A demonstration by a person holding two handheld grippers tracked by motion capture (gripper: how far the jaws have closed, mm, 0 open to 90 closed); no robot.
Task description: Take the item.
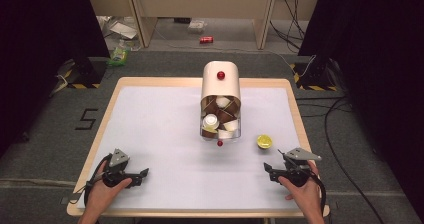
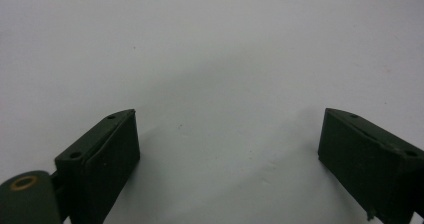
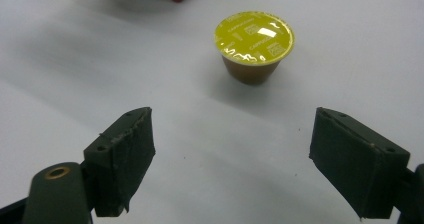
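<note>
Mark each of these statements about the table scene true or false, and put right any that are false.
1. The yellow-lidded capsule stands upright on the table, apart from the capsule dispenser. True.
2. The right gripper is shut on the capsule. False: its jaws stand wide apart and hold nothing, and the capsule lies ahead of them.
3. The left gripper is open over bare white table. True.
4. The dispenser is empty. False: several brown and white capsules sit in its open front.
5. The capsule lies nearer the left gripper than the right. False: in the high view it stands near the right gripper, on the dispenser's right.
</note>
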